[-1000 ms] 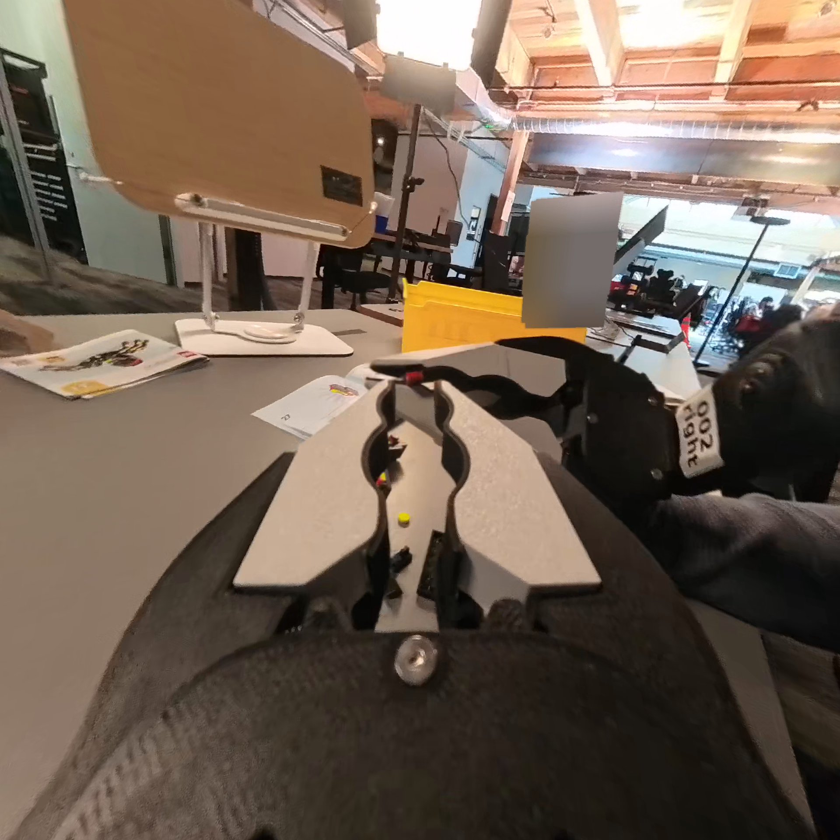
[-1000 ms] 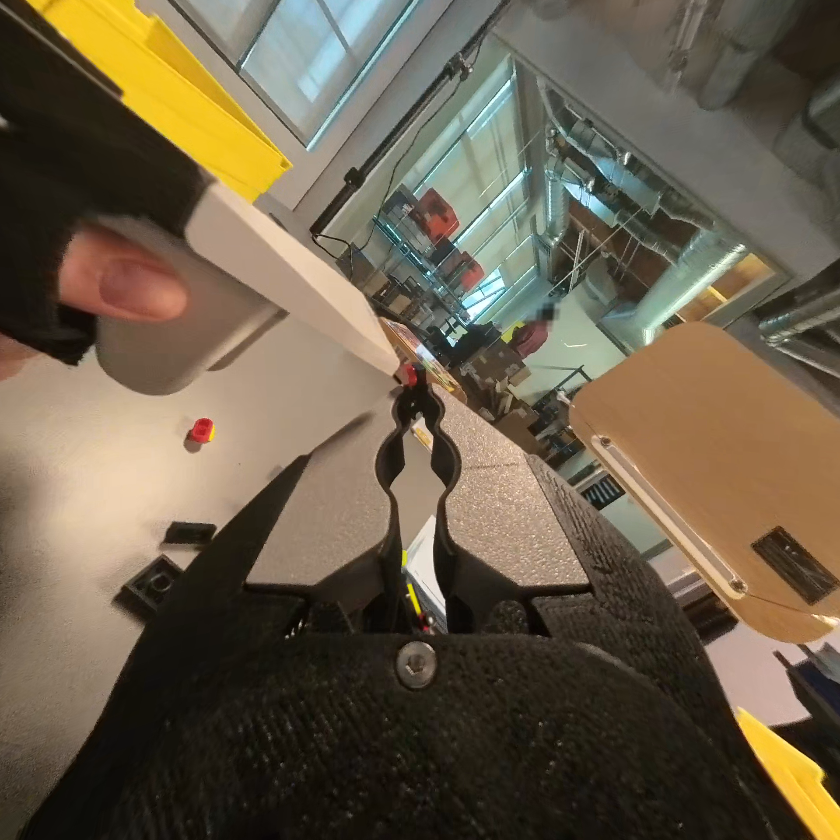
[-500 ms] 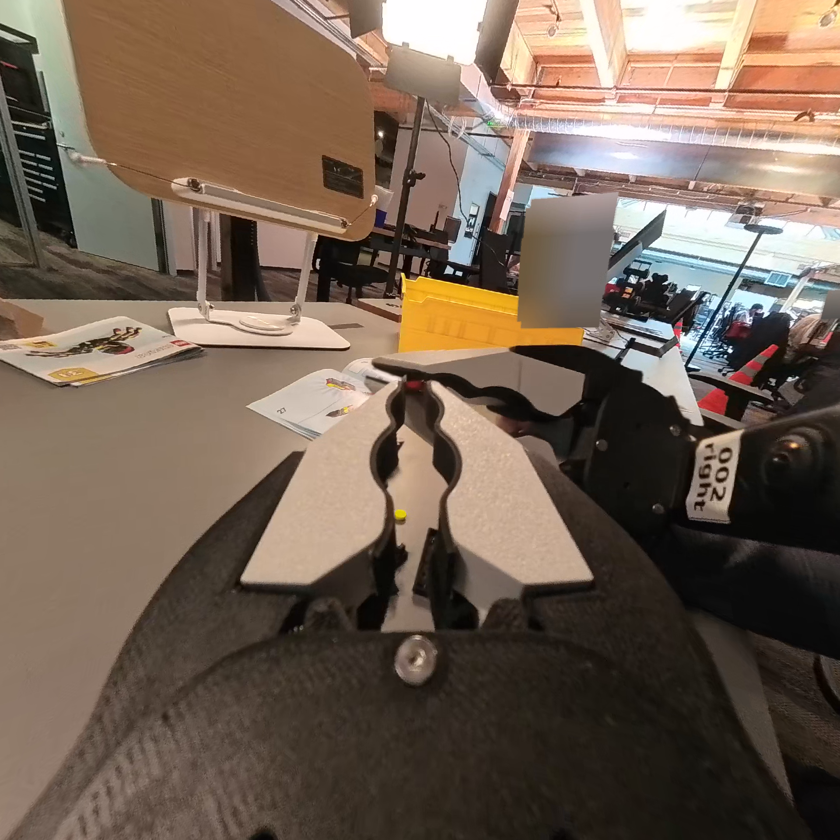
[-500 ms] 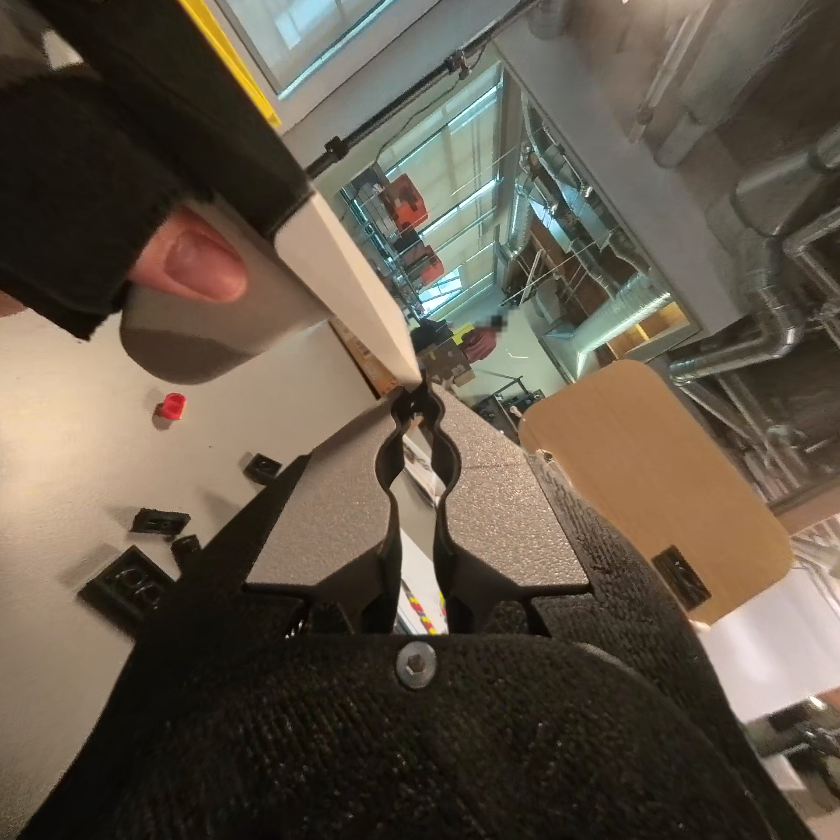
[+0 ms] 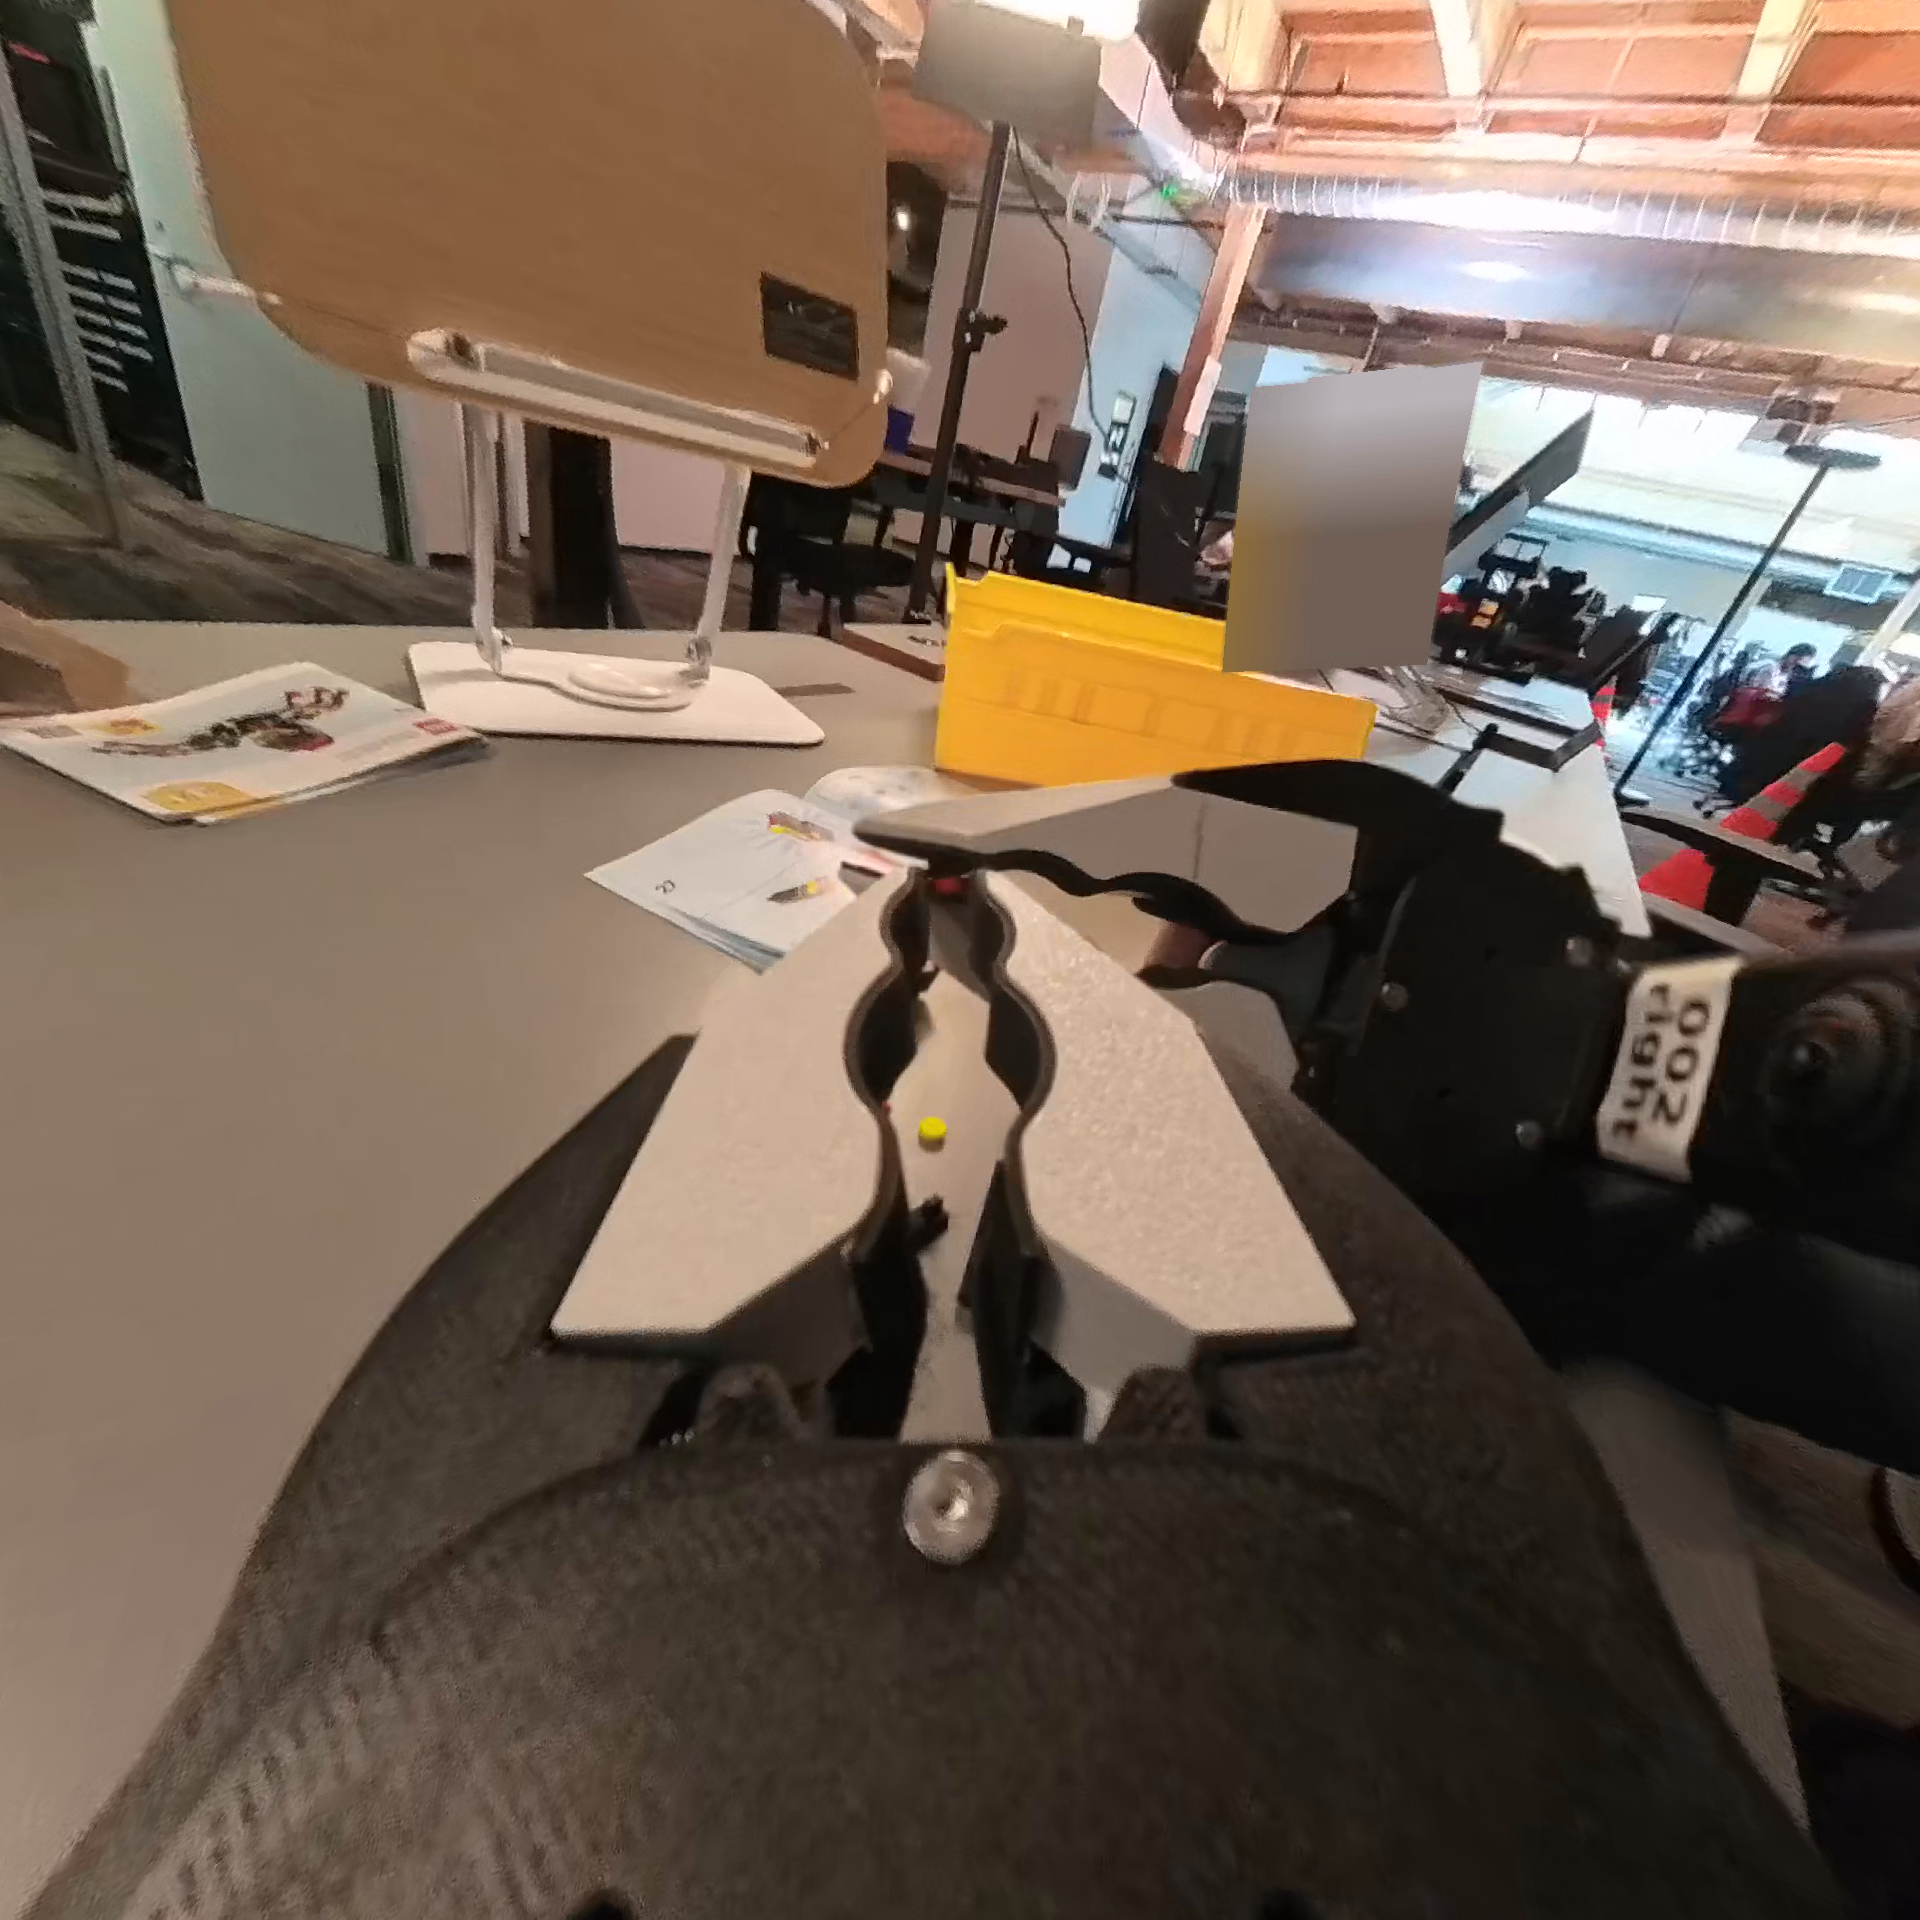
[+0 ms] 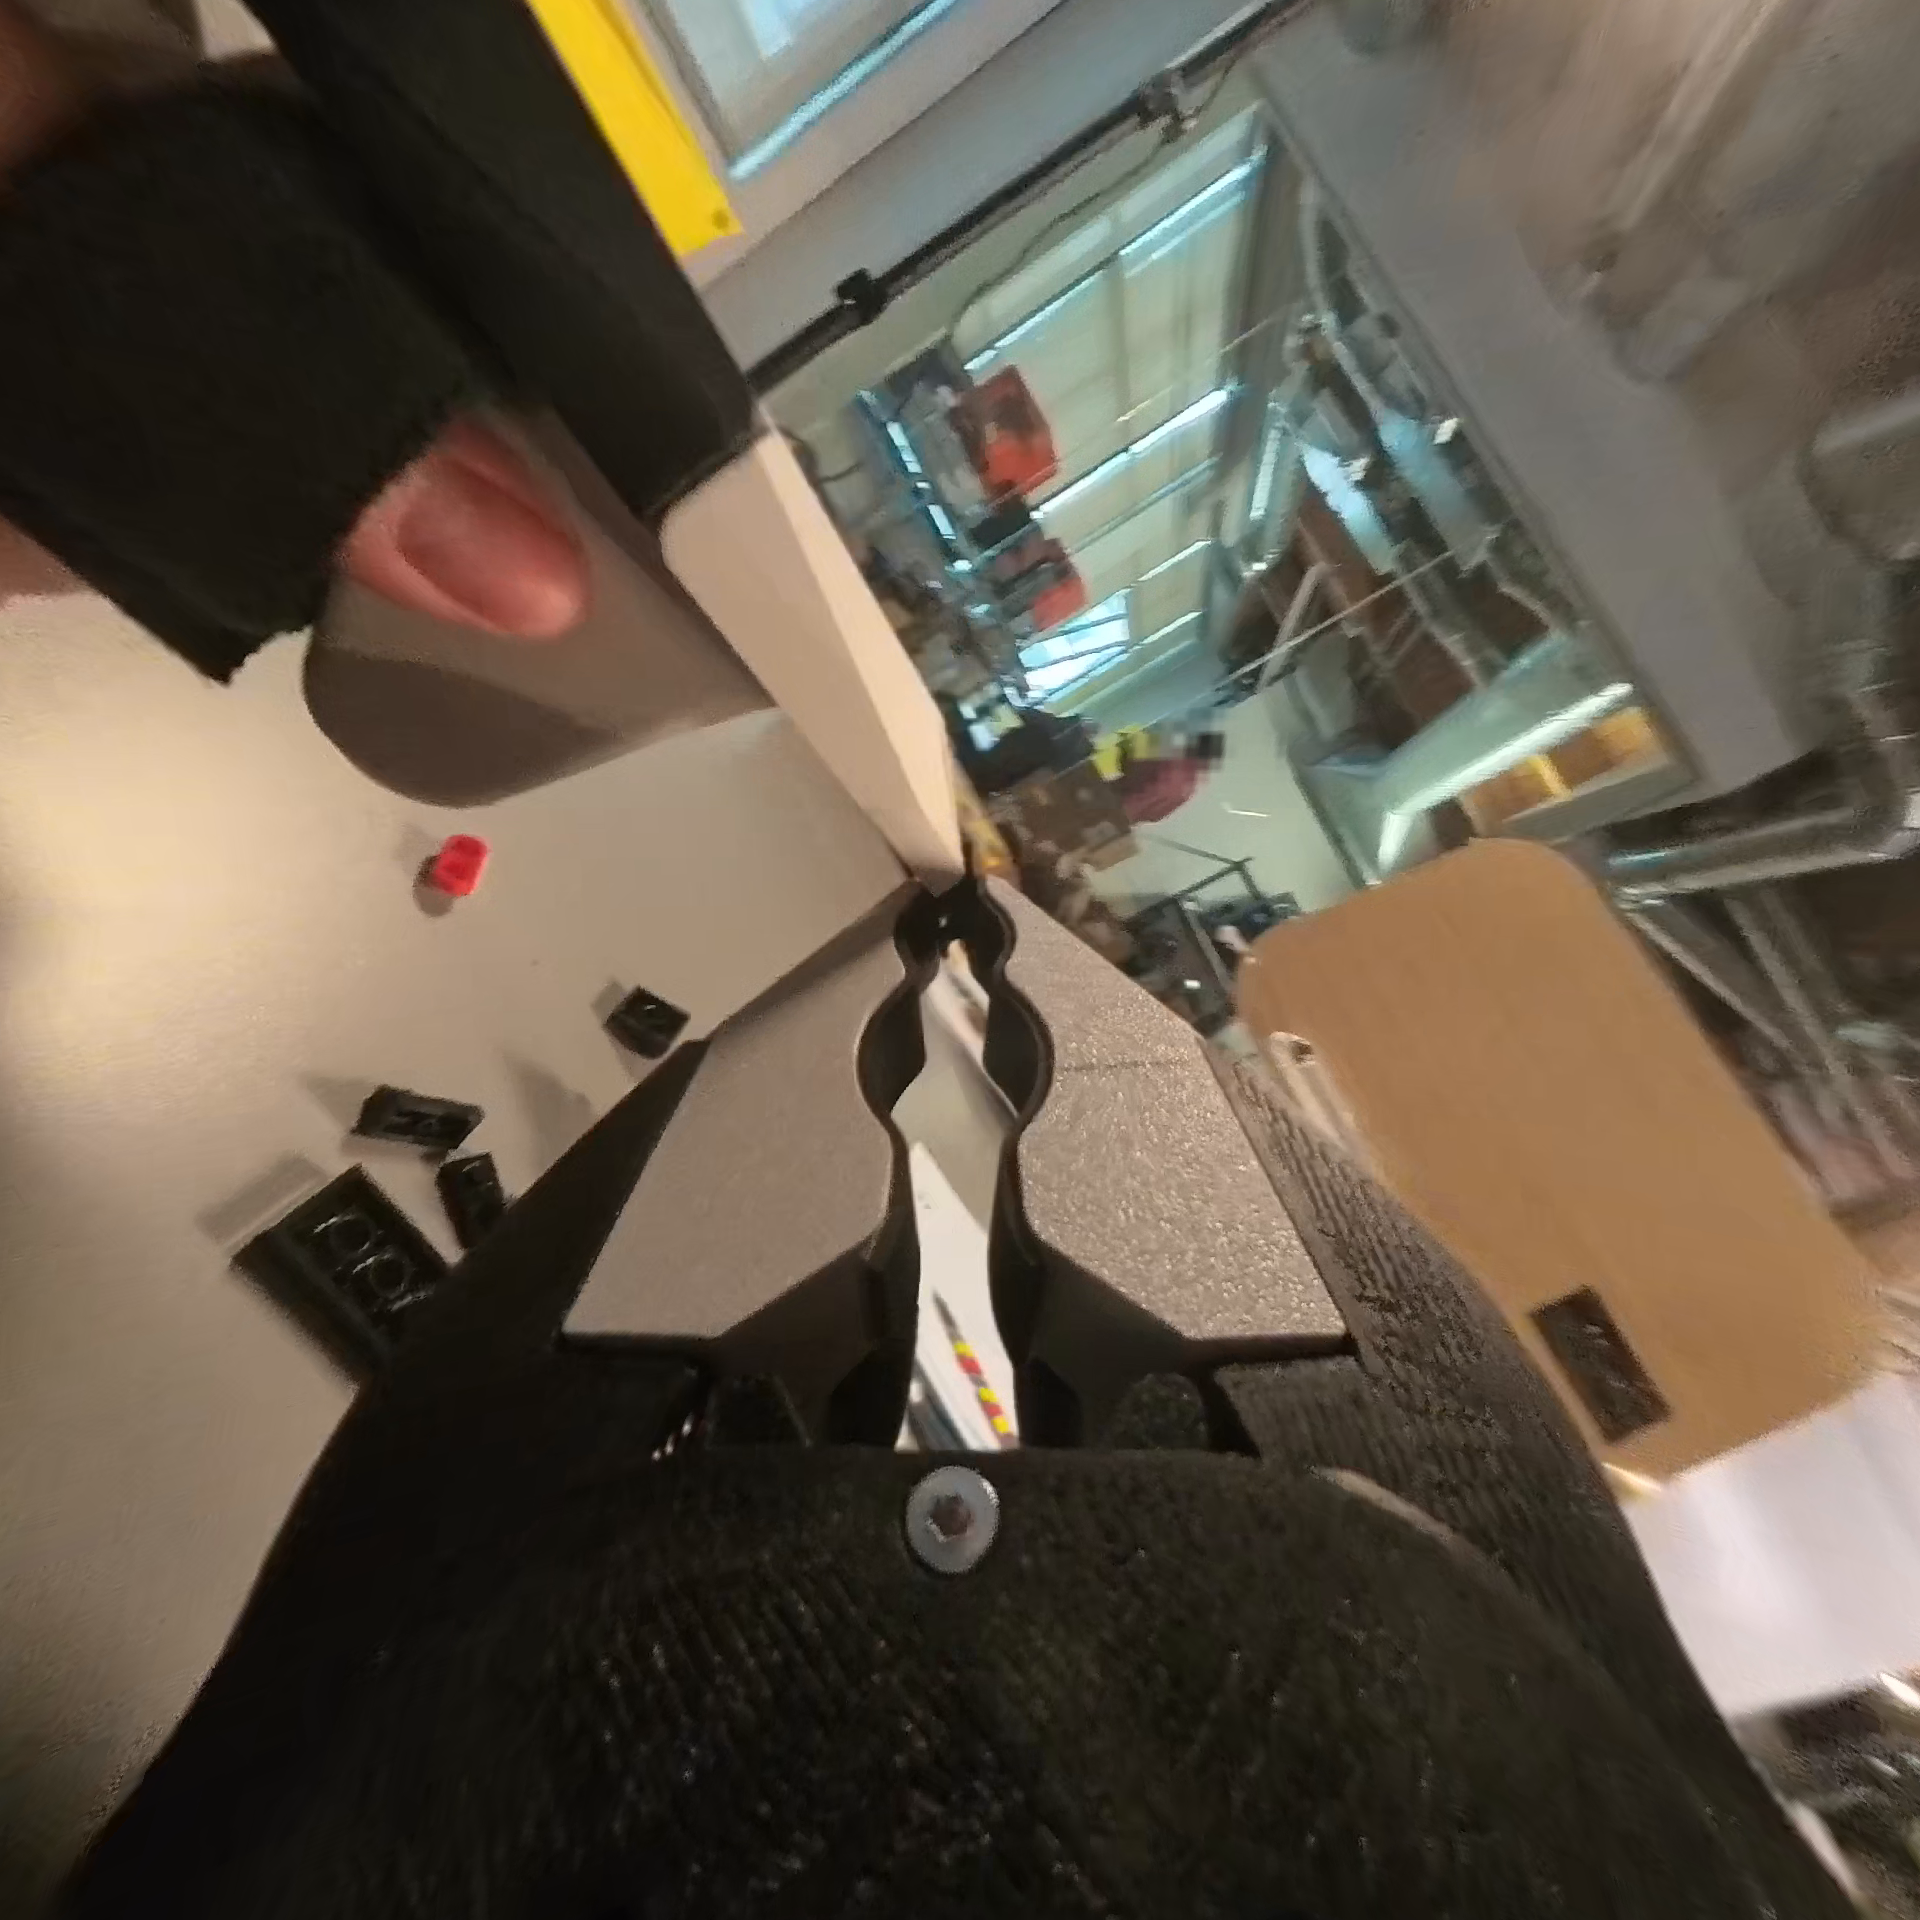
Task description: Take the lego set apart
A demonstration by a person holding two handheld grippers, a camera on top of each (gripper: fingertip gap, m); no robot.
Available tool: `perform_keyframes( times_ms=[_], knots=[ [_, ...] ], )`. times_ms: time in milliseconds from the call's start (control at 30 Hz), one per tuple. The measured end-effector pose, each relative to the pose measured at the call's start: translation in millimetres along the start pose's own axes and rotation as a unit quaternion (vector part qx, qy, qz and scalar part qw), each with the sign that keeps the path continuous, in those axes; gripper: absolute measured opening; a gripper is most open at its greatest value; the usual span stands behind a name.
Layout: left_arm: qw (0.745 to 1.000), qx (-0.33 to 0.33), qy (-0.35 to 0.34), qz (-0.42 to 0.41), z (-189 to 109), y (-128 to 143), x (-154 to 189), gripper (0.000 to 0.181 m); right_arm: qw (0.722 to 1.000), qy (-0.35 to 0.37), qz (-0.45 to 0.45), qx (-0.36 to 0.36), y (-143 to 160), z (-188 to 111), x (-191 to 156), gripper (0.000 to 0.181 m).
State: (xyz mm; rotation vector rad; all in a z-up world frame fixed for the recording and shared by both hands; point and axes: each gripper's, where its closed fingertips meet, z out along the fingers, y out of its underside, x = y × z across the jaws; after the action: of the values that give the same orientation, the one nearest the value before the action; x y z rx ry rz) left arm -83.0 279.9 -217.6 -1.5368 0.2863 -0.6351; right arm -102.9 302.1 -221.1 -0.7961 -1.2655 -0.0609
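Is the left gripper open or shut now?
Shut. In the left wrist view the left gripper has its jaws nearly together at the tips, pinching a small red and black lego piece.

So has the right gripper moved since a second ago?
Yes. In the right wrist view, the right gripper has tilted: the wooden stand sits lower right.

Plenty of open grey surface (image 5: 260, 1039) is sitting free off to the left. Ahead, the booklet (image 5: 748, 873), yellow bin (image 5: 1122, 717) and tilted wooden stand (image 5: 561, 208) are blocking things. Loose black pieces (image 6: 343, 1262) and a red one (image 6: 459, 862) are littering the other side, maybe more, it's blurry.
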Motion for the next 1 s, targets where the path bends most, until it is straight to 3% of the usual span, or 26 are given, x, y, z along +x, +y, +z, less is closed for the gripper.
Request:
perform_keyframes(
  times_ms=[133,633,733,800,900,1000],
  knots=[
    [0.999,-0.030,-0.016,0.018,5.1,8.0,-2.8,0.005,1.000,-0.013,0.004,-0.019,9.4,0.2,-2.5,0.003],
    [0.999,-0.012,-0.041,0.016,8.1,3.4,-11.4,0.005,0.987,0.011,0.147,-0.059,13.2,8.4,-1.7,0.003],
    [0.997,-0.014,-0.058,0.046,8.5,3.3,-12.3,0.005,0.983,0.013,0.171,-0.063,13.4,9.2,-2.2,0.002],
    [0.995,-0.014,-0.073,0.066,7.8,3.0,-13.7,0.005,0.975,0.054,0.197,-0.087,21.4,8.5,7.9,0.002],
    [0.994,0.002,-0.094,0.048,-1.7,-1.7,-23.5,0.005,0.925,0.120,0.344,-0.111,59.2,-3.5,37.7,0.003],
    [0.993,0.003,-0.089,0.076,1.1,-2.6,-17.7,0.006,0.938,0.127,0.304,-0.109,56.0,-1.6,38.1,0.003]
  ],
)
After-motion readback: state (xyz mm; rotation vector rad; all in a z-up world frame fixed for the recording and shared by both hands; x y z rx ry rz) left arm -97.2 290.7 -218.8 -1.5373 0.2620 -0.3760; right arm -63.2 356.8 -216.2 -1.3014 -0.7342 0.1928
